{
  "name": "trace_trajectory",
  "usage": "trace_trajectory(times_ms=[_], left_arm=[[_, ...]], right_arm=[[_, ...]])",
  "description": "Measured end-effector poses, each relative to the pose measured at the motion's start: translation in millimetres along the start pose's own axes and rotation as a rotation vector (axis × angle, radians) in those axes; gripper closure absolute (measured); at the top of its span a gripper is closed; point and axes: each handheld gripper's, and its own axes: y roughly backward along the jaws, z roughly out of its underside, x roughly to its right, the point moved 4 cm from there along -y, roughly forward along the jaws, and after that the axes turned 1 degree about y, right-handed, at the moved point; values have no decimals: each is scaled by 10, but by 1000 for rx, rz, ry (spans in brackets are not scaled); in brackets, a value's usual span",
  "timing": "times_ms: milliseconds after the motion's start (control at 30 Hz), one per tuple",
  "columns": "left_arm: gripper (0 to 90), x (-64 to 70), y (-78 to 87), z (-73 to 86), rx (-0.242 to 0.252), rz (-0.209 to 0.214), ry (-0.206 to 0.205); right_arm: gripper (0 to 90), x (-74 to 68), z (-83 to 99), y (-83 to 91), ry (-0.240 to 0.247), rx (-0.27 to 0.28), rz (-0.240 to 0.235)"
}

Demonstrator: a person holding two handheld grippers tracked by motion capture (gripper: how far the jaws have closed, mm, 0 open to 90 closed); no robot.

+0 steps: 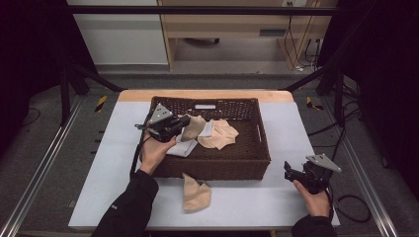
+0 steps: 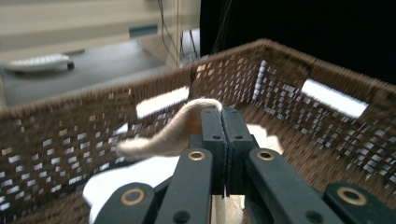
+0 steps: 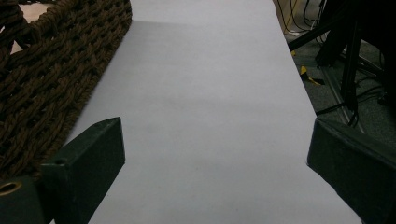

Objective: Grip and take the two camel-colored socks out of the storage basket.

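While your right gripper [image 1: 296,174] rests low at the near right corner of the worktop [image 1: 108,148], its jaws spread wide over bare surface just beside the basket's outer wall, nothing is in its grasp. Nearer the front edge lies a beige sock [image 1: 196,193], loose on the worktop and touching the basket's near wall or close to it. Above the left part of the brown wicker basket [image 1: 262,143] your left gripper [image 1: 182,123] holds its jaws pressed together on a second beige sock [image 1: 193,125], pinched by its ribbed edge so the rest hangs down inside. Below and beyond it lie a white cloth [image 1: 181,147] and more beige fabric [image 1: 220,134] on the basket floor.

The pinch looks thin: only the hem sits between the jaws, so a quick swing could let the sock slide free, and if you carry it low it may drag on the wicker rim.

The left gripper view shows that narrow bite on the hem [image 2: 196,105] and the basket's handle slots, which the high view is too far off to resolve. The high view alone places the loose sock outside the basket.
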Motion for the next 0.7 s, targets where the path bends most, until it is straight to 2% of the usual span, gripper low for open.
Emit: trace_trajectory(times_ms=[33, 67, 133, 167, 333, 367, 567, 700], left_arm=[[887, 20, 43, -54, 35, -6, -22], [887, 23, 68, -81, 43, -15, -23], [887, 26, 95, -111, 48, -11, -9], [887, 34, 121, -143, 67, -6, 0], [887, 106, 283, -307, 123, 2, -2], [887, 143, 355, -362, 134, 12, -1], [887, 263, 527, -454, 158, 31, -11], [887, 372, 696, -523, 184, 61, -11]], right_arm=[[45, 3, 0, 0, -2, -1, 0], [45, 3, 0, 0, -2, -1, 0], [45, 2, 0, 0, -1, 0, 0], [45, 3, 0, -1, 0, -1, 1], [45, 1, 0, 3, -1, 0, 0], [45, 2, -1, 6, -4, 0, 1], [45, 2, -1, 7, -2, 0, 1], [45, 0, 0, 11, -5, -1, 0]])
